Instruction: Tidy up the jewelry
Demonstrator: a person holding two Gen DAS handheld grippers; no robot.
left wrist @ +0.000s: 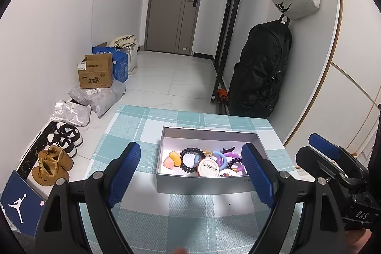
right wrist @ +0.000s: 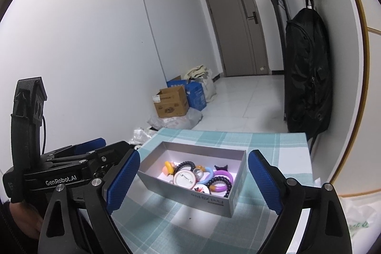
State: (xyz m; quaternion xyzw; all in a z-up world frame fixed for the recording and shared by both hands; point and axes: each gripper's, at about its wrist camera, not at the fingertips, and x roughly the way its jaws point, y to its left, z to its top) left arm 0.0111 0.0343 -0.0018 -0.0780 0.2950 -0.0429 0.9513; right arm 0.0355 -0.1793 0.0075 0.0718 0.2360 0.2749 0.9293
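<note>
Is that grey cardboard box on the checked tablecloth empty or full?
Partly full. The lidless grey cardboard box holds a pile of jewelry along its near side: a black beaded bracelet, a purple ring, a round white badge.

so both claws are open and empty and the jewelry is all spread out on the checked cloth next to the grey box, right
Not quite. The jewelry lies inside the grey box, not on the checked cloth beside it; the left wrist view shows it. The rest holds: the left claw and the right claw are open and empty.
</note>
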